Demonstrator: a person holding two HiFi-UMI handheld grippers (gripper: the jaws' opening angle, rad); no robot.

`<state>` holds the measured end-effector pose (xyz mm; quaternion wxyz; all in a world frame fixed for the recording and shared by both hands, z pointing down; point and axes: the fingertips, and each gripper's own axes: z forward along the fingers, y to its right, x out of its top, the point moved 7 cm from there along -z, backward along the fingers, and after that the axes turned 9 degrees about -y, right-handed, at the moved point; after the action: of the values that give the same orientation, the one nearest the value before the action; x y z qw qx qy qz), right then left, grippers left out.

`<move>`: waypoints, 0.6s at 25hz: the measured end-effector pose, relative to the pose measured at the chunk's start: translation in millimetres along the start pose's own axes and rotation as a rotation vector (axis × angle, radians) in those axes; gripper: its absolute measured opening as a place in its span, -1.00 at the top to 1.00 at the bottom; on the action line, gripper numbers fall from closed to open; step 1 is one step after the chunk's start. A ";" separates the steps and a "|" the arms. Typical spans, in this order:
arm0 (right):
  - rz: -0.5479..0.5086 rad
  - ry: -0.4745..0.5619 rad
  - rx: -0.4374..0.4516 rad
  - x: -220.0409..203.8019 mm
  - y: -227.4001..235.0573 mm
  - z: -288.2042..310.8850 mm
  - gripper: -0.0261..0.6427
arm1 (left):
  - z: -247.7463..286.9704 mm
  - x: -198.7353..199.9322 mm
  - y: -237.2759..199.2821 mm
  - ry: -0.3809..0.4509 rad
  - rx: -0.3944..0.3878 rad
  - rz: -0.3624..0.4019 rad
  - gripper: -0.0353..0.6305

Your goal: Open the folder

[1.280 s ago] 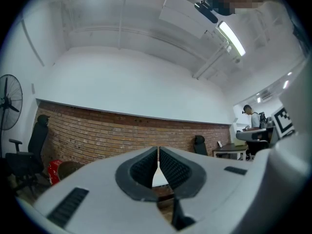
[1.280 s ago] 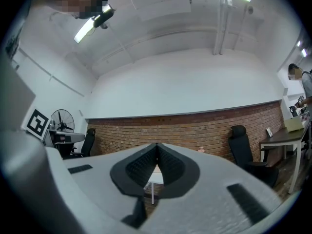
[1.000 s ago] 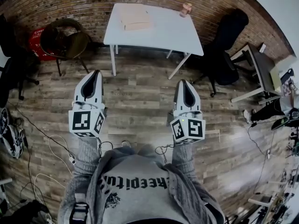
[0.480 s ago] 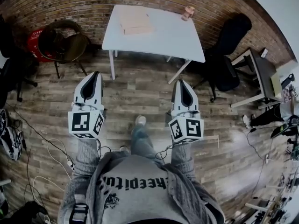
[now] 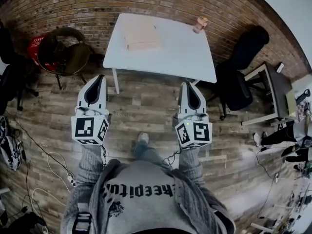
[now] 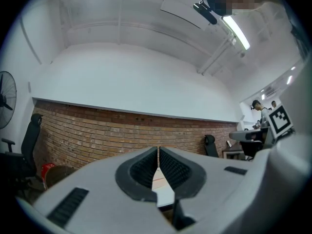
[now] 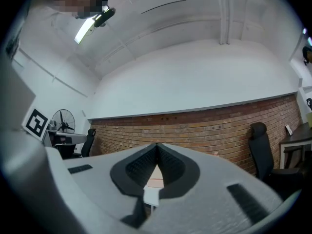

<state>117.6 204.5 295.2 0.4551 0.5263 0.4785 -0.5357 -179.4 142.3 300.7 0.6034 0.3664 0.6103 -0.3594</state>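
White table (image 5: 180,52) stood on plank floor (image 5: 141,106) against brick wall (image 5: 97,4). Tan folder (image 5: 140,33) lay flat on its far-left part, cup (image 5: 199,23) near the far-right corner. Left gripper (image 5: 101,77) and right gripper (image 5: 188,84) hung short of the table, jaws together, empty. Only the gripper views showed fan (image 6: 5,104) and ceiling lamp (image 6: 236,30).

White table (image 5: 170,52), upper centre of the head view, standing on a wood-plank floor (image 5: 146,106). A closed beige folder (image 5: 140,33) lies flat on its left half. A small pinkish object (image 5: 199,23) stands at its upper right corner, well apart.
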 end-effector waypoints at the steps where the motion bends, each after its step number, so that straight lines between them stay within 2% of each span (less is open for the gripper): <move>1: -0.003 0.001 0.008 1.7 5.8 10.7 0.91 | 10.2 1.5 -0.5 0.003 0.006 -0.001 0.85; 15: 0.003 0.025 0.111 5.6 92.5 134.3 0.91 | 132.6 12.8 8.6 0.025 0.107 0.015 0.85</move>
<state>191.8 59.5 284.9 0.4201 0.5579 0.4529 -0.5543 -109.2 29.7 286.2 0.5781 0.4069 0.5950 -0.3824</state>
